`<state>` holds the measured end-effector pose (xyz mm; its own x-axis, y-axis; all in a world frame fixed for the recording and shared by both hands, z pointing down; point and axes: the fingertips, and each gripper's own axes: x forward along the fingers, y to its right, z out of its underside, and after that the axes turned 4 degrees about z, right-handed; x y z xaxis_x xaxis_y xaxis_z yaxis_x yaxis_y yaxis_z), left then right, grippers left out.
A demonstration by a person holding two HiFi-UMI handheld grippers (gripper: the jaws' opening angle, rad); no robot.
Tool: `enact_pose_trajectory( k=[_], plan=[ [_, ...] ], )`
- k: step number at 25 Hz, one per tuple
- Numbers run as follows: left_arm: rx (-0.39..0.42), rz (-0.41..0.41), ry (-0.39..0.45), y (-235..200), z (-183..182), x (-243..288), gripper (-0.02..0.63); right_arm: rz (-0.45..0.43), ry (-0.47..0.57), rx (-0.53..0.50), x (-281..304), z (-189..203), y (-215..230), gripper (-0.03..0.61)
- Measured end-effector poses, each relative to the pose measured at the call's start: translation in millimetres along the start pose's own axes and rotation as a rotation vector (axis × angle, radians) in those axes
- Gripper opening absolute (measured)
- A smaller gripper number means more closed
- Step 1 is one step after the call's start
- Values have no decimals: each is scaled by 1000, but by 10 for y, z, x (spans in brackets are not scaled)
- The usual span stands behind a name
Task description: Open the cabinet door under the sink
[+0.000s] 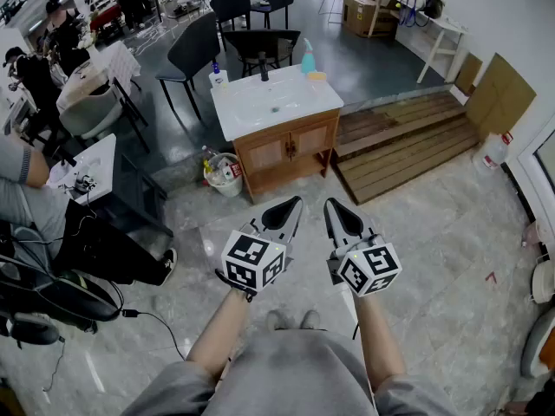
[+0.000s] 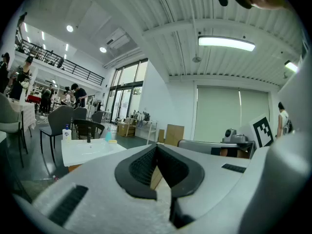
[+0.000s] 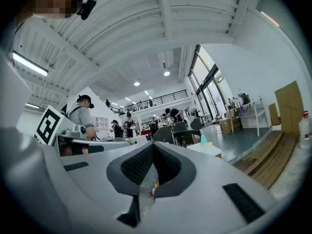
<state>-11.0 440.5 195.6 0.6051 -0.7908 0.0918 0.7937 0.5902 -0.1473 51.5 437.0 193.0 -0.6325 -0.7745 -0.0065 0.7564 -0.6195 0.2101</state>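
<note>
The sink cabinet (image 1: 288, 152) stands on the marble floor (image 1: 434, 232), well ahead of both grippers. Its two wooden doors (image 1: 267, 155) are shut below the white sink top (image 1: 269, 102). A black faucet (image 1: 264, 66) rises at the top's back edge, with a white pump bottle (image 1: 219, 74) at its back left corner and a teal bottle (image 1: 308, 57) at its back right corner. The left gripper (image 1: 293, 203) and right gripper (image 1: 330, 204) are held side by side, well apart from the cabinet. Each has its jaws pressed together with nothing between them. A bin (image 1: 225, 176) sits just beside the cabinet's left side.
</note>
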Motion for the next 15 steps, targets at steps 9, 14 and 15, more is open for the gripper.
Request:
enact_pose_trajectory(
  k=[9, 14, 15],
  plan=[
    [0, -8, -7, 80, 25, 126, 8, -16, 0, 8, -38, -9, 139, 8],
    [-9, -22, -13, 118, 78, 203, 8, -31, -1, 35, -88, 27, 247, 9],
    [-11, -25, -16, 131, 87, 225, 8, -32, -3, 37, -100, 30, 275, 9]
  ],
)
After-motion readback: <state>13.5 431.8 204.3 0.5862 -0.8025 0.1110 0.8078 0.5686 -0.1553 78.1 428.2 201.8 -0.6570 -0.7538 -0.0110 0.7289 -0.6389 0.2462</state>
